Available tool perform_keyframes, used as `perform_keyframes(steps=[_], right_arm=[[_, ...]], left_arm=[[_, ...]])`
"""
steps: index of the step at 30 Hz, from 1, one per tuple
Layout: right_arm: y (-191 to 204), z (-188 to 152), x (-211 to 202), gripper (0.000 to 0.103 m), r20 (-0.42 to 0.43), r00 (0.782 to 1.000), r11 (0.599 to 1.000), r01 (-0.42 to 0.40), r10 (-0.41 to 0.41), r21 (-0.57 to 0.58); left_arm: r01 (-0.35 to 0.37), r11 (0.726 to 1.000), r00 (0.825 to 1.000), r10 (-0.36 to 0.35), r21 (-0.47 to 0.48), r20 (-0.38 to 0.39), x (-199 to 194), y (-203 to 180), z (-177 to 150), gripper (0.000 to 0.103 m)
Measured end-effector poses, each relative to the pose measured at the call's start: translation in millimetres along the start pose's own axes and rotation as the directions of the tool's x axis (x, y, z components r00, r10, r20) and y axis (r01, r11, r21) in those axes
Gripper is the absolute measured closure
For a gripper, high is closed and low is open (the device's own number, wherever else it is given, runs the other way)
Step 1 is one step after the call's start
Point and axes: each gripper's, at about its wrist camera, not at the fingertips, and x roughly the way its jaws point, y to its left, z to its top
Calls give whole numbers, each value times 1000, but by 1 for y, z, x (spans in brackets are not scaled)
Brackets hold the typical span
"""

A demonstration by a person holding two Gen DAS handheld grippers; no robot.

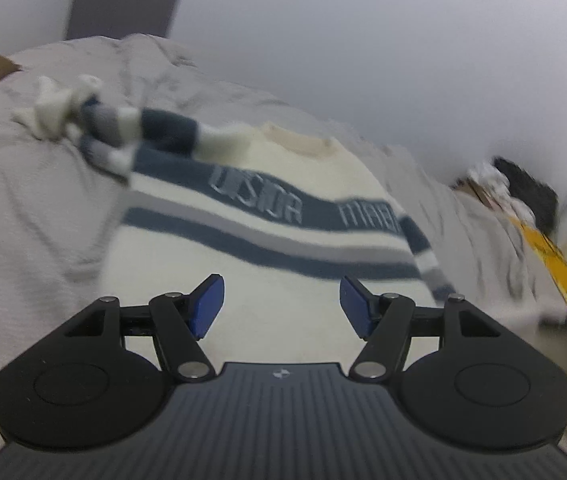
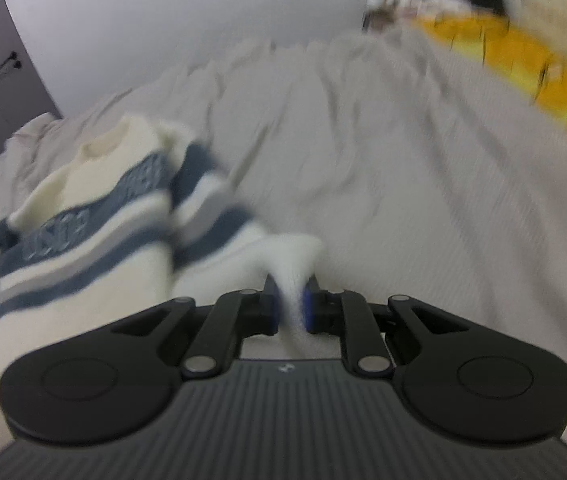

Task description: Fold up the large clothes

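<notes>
1. Sweater [image 1: 267,248] lies on the bed [image 1: 35,208], front side up, with blue and grey stripes across its chest. One sleeve [image 1: 95,128] is thrown out to the side and looks bunched up.

2. It looks thick, soft and floppy. I think it will bend and sag wherever nothing holds it, so it cannot be pushed like a stiff thing. It is likely a bit heavy for cloth, but it will not break.

3. Knit like this seems fuzzy, not slippery, so a pinch should hold well.

4. The right gripper [image 2: 292,306] has its fingers nearly together, pinching the white cuff [image 2: 293,264] of the other sleeve.

5. The left gripper [image 1: 281,306] hangs over the lower white part of the sweater. Its fingers are wide apart and hold nothing.

6. Good spots to grab are the edges: a cuff, the shoulder seam or the bottom hem. A pinch in the middle would likely just lift a lump.

7. Both pictures are blurry, so small wrinkles are hard to tell.
</notes>
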Motion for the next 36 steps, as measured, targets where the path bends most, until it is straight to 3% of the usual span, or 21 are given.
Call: perform_keyframes(steps=[4,7,11,13,18,22,25,28,32,36], right_arm=[[2,61,1,89,127,984,987,136,-124,-89],[1,106,6,89,243,944,963,251,-222,-99],[-19,164,27,89,321,889,938,346,-327,-4],[-28,184,45,89,341,859,917,399,-383,23],[-64,215,96,88,361,807,877,474,-468,78],[-85,225,134,88,397,753,829,558,-524,37],[-98,220,158,88,413,749,819,573,-518,-12],[-115,210,183,84,397,764,822,568,-510,-38],[-147,196,207,77,312,791,836,548,-526,22],[-170,189,198,42,316,814,872,472,-487,128]], left_arm=[[41,997,999,-42,65,0,13,-3,-16,34],[65,997,998,-65,28,-17,25,7,-19,34],[74,997,997,-74,-20,-36,40,18,-21,34],[70,997,996,-72,-38,-46,49,22,-20,34],[53,998,996,-56,-41,-65,68,26,-18,34],[46,999,996,-48,-23,-81,83,26,-18,34],[50,999,994,-52,-22,-96,92,28,-16,34],[47,999,994,-48,-18,-102,98,27,-16,34],[45,999,993,-46,-21,-106,101,28,-18,34],[43,999,993,-46,-23,-106,99,27,-20,34]])
